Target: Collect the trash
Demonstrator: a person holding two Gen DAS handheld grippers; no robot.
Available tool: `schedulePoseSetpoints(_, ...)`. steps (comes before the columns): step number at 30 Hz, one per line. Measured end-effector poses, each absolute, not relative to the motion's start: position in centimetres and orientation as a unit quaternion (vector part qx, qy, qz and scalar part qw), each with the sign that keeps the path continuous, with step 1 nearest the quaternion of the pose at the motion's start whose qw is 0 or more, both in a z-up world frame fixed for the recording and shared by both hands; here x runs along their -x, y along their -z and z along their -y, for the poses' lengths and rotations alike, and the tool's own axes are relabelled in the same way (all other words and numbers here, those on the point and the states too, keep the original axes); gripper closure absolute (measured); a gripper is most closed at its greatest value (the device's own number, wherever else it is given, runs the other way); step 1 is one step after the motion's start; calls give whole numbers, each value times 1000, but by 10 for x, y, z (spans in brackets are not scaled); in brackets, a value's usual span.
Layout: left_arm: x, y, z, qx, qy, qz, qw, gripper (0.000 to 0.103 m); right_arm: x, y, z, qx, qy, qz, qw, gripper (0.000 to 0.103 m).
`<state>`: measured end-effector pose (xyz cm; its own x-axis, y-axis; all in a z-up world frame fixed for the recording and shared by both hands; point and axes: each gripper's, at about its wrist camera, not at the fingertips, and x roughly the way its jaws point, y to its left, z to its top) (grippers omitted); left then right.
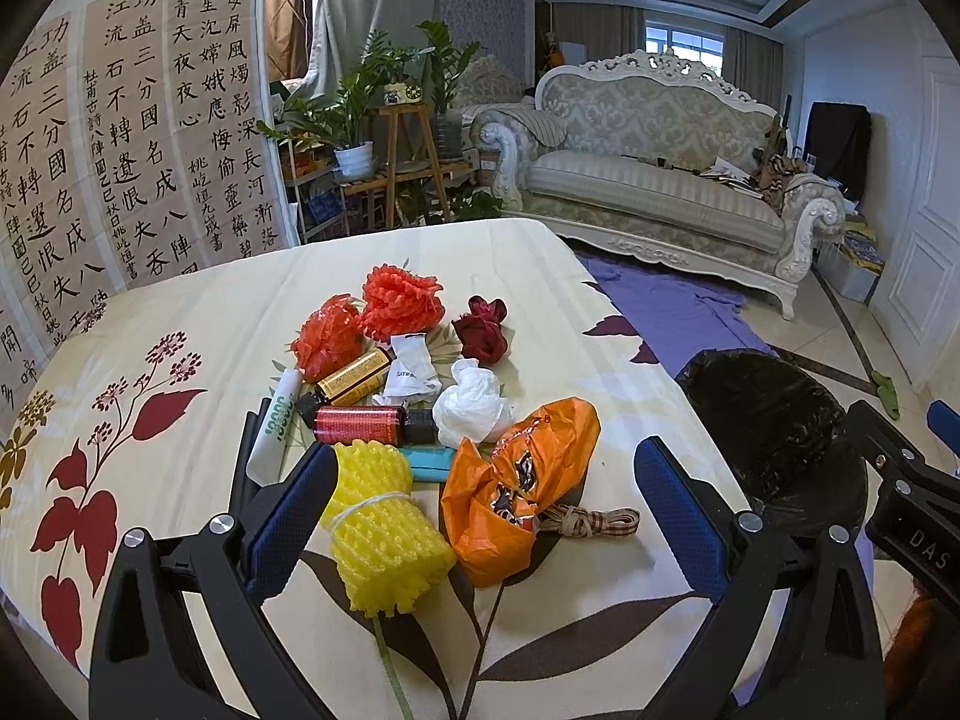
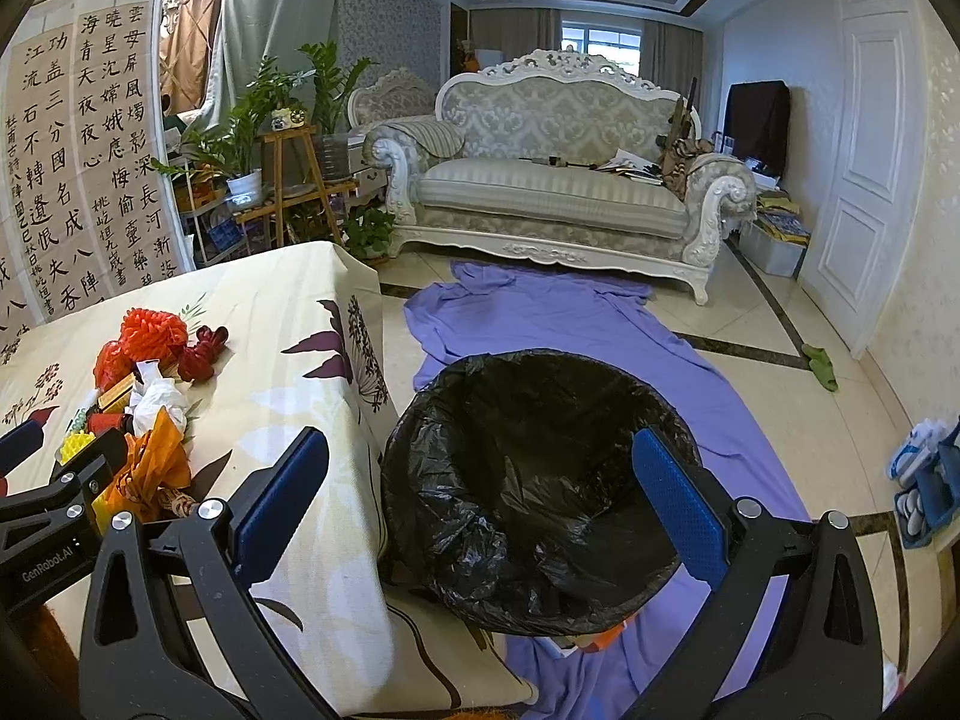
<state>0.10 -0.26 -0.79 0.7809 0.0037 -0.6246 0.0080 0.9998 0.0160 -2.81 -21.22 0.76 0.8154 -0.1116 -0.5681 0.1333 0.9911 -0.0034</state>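
A heap of trash lies on the floral tablecloth (image 1: 180, 312): a yellow foam net (image 1: 384, 531), an orange plastic bag (image 1: 516, 480), a white crumpled bag (image 1: 471, 402), a red bottle (image 1: 366, 425), a gold bottle (image 1: 354, 373), red foam nets (image 1: 399, 300) and a dark red wad (image 1: 483, 330). My left gripper (image 1: 486, 510) is open just above the yellow net and orange bag, holding nothing. Right of the table stands a bin lined with a black bag (image 2: 528, 480). My right gripper (image 2: 480, 498) hangs open over its mouth, empty.
A purple cloth (image 2: 570, 318) covers the floor under the bin. An ornate sofa (image 2: 552, 180) stands at the back, plants on wooden stands (image 2: 288, 138) at the back left. Calligraphy sheets (image 1: 120, 138) hang beside the table. A green slipper (image 2: 821, 366) lies right.
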Motion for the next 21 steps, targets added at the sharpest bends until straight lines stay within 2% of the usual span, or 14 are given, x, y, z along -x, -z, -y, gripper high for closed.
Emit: schedulePoseSetpoints(21,-1,10,1,-9,2,-332,943,7,29,-6,216,-20,65,-298,952,4)
